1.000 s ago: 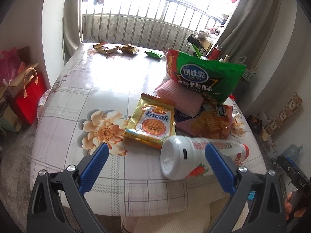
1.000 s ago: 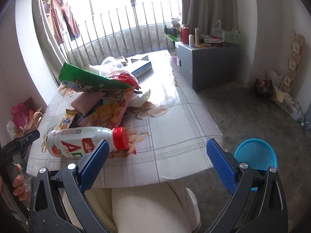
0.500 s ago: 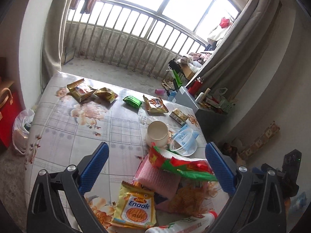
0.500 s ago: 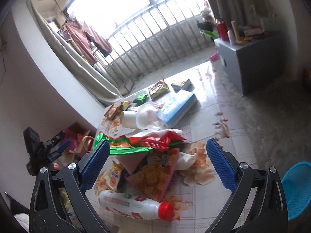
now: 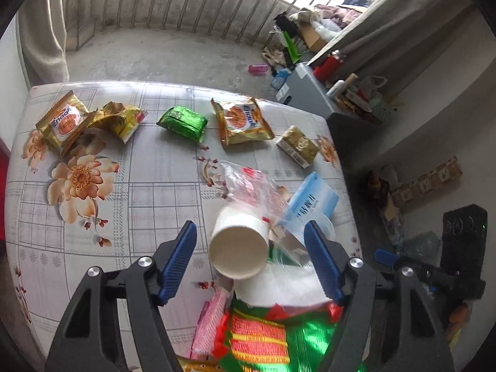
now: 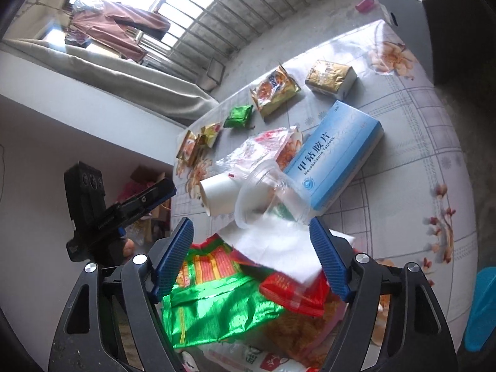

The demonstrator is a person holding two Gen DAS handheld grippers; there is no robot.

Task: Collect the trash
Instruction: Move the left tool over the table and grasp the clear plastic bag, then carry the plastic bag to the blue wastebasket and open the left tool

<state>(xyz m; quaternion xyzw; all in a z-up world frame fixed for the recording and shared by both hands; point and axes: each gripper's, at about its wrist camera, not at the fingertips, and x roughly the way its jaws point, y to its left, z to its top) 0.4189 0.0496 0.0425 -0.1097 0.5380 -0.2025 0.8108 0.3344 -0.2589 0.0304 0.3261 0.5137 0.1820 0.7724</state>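
Observation:
My left gripper [image 5: 250, 228] hangs over a trash pile on the flowered table [image 5: 139, 192], jaws closing around a white paper cup [image 5: 238, 252] lying on its side; the pads stand clear of it. My right gripper [image 6: 251, 223] is closing too, just short of a clear plastic cup [image 6: 269, 195], over a white tissue [image 6: 279, 248] and a green-and-red chip bag [image 6: 217, 307]; its pads touch nothing. A blue medicine box [image 6: 334, 161] and a clear plastic bag [image 6: 257, 148] lie beyond.
Gold biscuit packs [image 5: 243, 121], a green packet [image 5: 183, 122] and a gold box [image 5: 297, 145] lie at the table's far side. A grey cabinet [image 5: 303, 93] stands past the table. A blue basket [image 6: 482, 307] sits on the floor at right.
Both views have swept from the table's near edge and the white bottle forward to the cups and bags. Both pairs of jaws stand narrower than before.

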